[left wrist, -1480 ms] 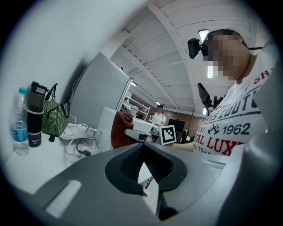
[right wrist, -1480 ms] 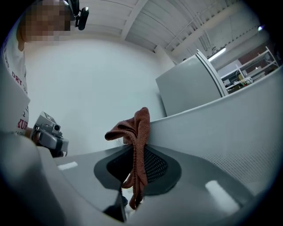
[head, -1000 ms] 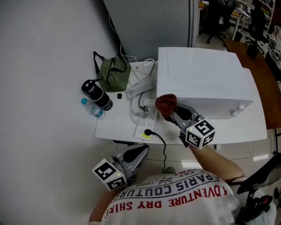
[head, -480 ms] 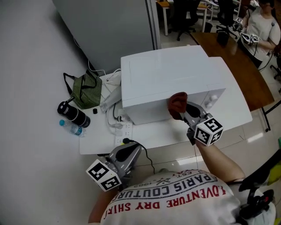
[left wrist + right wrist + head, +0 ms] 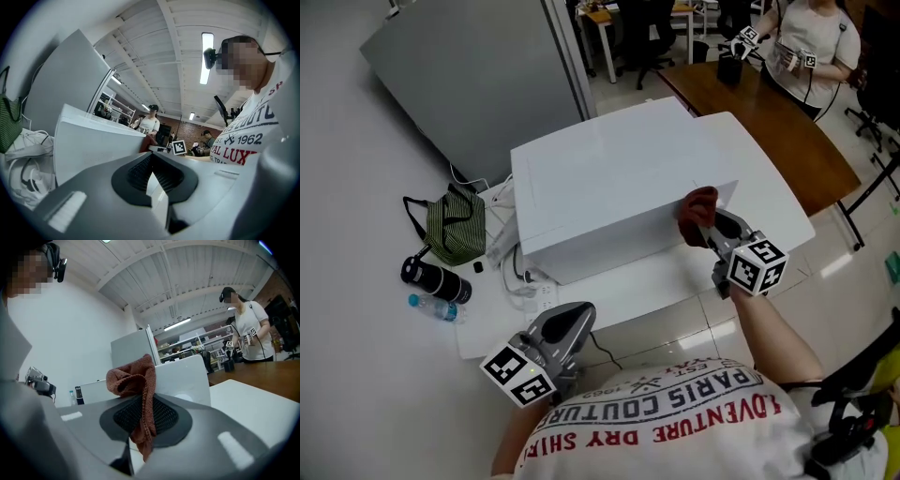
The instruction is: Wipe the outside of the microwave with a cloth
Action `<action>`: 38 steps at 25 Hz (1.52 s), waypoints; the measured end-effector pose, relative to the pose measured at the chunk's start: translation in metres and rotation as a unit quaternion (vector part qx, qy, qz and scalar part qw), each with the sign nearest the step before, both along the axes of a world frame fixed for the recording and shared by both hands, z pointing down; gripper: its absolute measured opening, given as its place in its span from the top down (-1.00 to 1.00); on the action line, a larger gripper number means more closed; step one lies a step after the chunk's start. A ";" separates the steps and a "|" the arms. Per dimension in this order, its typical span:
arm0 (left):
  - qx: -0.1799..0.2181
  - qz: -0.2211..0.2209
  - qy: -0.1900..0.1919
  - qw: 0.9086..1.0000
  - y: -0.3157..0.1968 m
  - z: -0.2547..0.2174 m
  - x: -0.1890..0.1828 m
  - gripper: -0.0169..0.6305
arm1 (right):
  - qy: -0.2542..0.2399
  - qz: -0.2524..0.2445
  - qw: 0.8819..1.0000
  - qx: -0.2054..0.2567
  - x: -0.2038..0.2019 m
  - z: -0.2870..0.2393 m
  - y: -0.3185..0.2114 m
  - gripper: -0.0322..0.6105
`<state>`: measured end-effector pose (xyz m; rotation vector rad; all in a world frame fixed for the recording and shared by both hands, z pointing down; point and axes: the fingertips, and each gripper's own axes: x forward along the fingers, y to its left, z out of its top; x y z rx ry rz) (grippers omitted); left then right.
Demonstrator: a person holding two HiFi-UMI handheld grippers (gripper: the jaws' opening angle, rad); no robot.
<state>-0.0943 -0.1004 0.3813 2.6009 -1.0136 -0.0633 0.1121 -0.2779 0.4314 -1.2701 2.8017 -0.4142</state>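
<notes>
Right gripper [image 5: 707, 223]: jaws are clamped on a rust-red cloth [image 5: 698, 207]. In the right gripper view the cloth [image 5: 134, 379] is seen pinched between the ribbed pads [image 5: 161, 416], a bunched fold standing above the jaw tips and a narrow tail hanging below them.

The microwave [image 5: 609, 183], a white box, is located directly ahead of the right gripper. In the head view the cloth is held at the near right corner of its front face and appears to touch it. In the right gripper view the microwave [image 5: 185, 376] is seen just behind the cloth.

Left gripper [image 5: 579, 314]: jaws are brought together, with nothing held between them. It is held low, near the table edge [image 5: 609, 314], well apart from the right gripper. In the left gripper view the gripper [image 5: 151, 169] is aimed along the microwave front [image 5: 89, 145], which lies ahead and to its left.

To the far left of the left gripper, a green striped bag [image 5: 456, 231], a black flask [image 5: 437, 279] and a small water bottle [image 5: 432, 307] are noted on the table. White cables [image 5: 523, 279] are seen between the bag and the microwave.

Beyond the right gripper, a brown table [image 5: 769, 127] and a person [image 5: 811, 47] are visible.
</notes>
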 end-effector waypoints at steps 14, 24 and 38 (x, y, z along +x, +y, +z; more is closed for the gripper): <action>-0.005 -0.031 0.008 0.999 0.009 0.008 -0.020 0.93 | -0.010 -0.129 0.991 0.033 -0.081 -0.001 0.072 0.76; -0.034 -0.124 0.006 0.992 0.059 0.025 -0.075 0.93 | 0.026 -0.325 0.945 0.023 -0.248 0.051 0.144 0.76; -0.070 -0.201 -0.003 0.977 0.105 0.046 -0.118 0.93 | 0.059 -0.303 0.951 0.015 -0.316 0.097 0.100 0.76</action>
